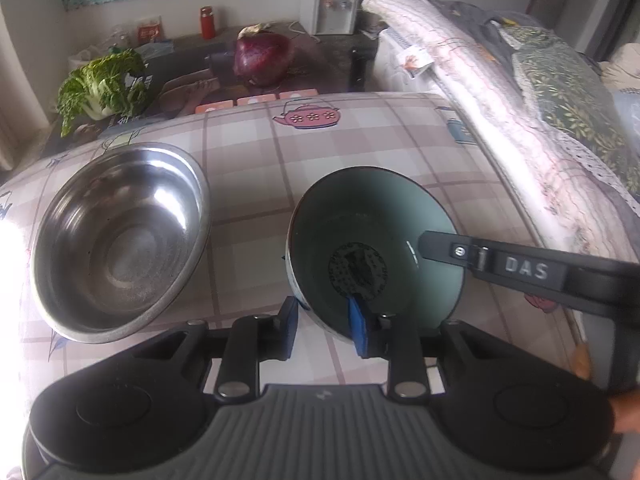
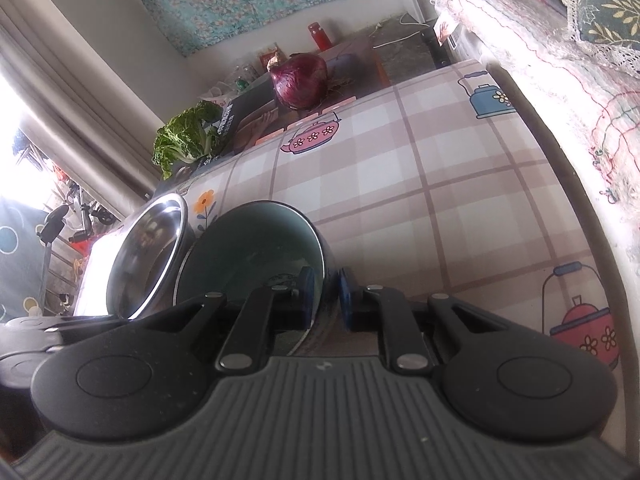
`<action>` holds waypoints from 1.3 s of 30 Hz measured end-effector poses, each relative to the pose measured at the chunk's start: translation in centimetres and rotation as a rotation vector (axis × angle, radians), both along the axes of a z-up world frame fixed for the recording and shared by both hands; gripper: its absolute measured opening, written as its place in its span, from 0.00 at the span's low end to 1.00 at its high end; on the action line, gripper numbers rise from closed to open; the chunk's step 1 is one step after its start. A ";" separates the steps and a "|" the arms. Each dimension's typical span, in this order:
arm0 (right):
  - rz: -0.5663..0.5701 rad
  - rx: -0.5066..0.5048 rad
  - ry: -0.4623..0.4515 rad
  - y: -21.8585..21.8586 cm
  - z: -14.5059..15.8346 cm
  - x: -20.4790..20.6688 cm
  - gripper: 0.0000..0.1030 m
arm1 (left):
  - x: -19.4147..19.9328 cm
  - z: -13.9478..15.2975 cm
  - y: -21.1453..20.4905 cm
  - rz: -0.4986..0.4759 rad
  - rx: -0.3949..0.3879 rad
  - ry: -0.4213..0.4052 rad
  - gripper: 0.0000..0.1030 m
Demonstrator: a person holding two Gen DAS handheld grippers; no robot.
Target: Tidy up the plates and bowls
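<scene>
A dark green ceramic bowl (image 1: 376, 240) stands on the checked tablecloth, right of a larger steel bowl (image 1: 120, 236). My left gripper (image 1: 324, 320) straddles the green bowl's near rim, one blue pad inside and one outside, with a gap to the outer pad. My right gripper (image 2: 324, 296) straddles the green bowl's (image 2: 256, 248) right rim, its blue pads close on either side of the wall. The right gripper's finger (image 1: 500, 264) reaches into the bowl in the left wrist view. The steel bowl (image 2: 148, 248) sits just left of the green one.
Beyond the checked table (image 1: 360, 140) lies a darker counter with a red cabbage (image 1: 262, 56), a leafy cabbage (image 1: 104, 88), a red bottle (image 1: 207, 22) and a water dispenser (image 1: 334, 4). Folded quilts (image 1: 500, 112) run along the table's right edge.
</scene>
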State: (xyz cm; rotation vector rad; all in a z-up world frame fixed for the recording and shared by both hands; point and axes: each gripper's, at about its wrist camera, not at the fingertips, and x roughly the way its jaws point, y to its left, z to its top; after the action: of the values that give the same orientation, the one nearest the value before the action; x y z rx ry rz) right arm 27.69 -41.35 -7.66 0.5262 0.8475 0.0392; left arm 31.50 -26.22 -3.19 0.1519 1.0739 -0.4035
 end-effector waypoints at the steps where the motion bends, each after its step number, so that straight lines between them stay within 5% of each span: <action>1: 0.000 0.000 0.001 0.0 -0.1 0.0 0.12 | 0.0 0.0 0.0 0.000 0.003 -0.002 0.27; 17: -0.019 0.020 0.009 0.4 -0.7 0.8 0.16 | 2.0 -1.5 -0.9 0.028 0.070 0.000 0.25; 39: -0.035 0.000 0.005 0.9 -0.6 1.0 0.16 | 1.8 -1.2 -0.8 0.028 0.067 -0.012 0.24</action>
State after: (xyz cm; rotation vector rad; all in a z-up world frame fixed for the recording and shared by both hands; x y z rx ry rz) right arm 28.71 -40.49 -8.26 0.5409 0.8432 0.0060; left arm 33.27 -27.06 -4.36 0.1983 1.0774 -0.3409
